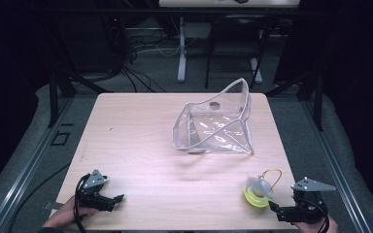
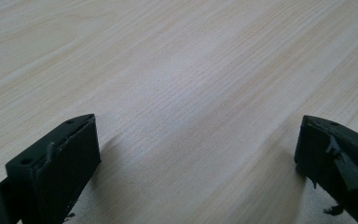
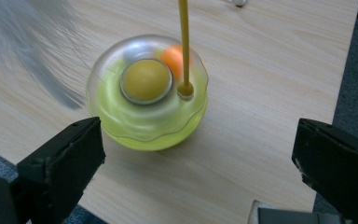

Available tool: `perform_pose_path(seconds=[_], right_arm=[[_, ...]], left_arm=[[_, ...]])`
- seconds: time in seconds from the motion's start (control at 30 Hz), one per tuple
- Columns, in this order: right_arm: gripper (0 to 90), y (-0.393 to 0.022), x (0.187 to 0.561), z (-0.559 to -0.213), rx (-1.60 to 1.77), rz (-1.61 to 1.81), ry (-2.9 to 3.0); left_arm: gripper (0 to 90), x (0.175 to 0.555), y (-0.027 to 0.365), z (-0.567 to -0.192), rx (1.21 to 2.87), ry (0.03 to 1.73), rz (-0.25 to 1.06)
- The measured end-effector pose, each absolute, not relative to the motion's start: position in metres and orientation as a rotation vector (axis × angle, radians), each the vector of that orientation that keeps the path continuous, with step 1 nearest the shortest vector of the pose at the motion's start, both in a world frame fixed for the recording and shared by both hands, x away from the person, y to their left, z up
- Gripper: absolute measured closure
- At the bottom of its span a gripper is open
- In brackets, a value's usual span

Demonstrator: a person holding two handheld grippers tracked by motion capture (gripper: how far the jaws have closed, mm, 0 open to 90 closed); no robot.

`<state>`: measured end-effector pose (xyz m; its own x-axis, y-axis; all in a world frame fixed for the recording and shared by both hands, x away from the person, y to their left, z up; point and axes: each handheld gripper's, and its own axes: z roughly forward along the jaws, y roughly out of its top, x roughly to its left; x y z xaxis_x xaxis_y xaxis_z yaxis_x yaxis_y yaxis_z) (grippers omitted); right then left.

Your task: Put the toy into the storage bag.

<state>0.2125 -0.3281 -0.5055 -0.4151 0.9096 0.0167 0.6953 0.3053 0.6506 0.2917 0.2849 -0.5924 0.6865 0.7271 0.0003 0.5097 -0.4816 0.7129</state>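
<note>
Two claws: you hold one in each hand, both low at the near edge of the surface (image 1: 141,145).
Left claw (image 1: 118,198): it sits at the near left corner. Its jaws are spread wide in the left gripper view, with bare wood between them. It holds nothing.
Right claw (image 3: 196,154): it sits at the near right corner. Its jaws are spread wide too. It holds nothing.
Toy (image 3: 147,93): your right claw points at a small round toy. It has a see-through top and a yellow-green bottom. It stands on the surface just in front of the jaws, nearer to the left jaw in the right gripper view. The jaws do not touch it.
Inside the toy: you can see a yellow ball (image 3: 146,80) in a silver ring, and an orange ball (image 3: 172,56) behind it.
Loop (image 1: 272,174): a thin yellow cord comes out of the top of the toy and makes a loop.
Blur: something pale and see-through on the toy's left side is smeared, so you cannot tell what it is.
Clear bag (image 1: 217,124): a see-through plastic bag stands open on the far right part of the surface, well apart from the toy and from both claws.
Your hands: they come in at the bottom of the high view.
</note>
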Motion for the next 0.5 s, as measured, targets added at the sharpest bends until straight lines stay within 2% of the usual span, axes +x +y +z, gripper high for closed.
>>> perform_pose_path(seconds=[0.5], right_arm=[[3.7, -0.329, 0.229, -0.496, 1.396, 0.842, 2.199]], left_arm=[[0.0, 0.292, 0.285, -0.592, 2.189, 0.944, 0.396]])
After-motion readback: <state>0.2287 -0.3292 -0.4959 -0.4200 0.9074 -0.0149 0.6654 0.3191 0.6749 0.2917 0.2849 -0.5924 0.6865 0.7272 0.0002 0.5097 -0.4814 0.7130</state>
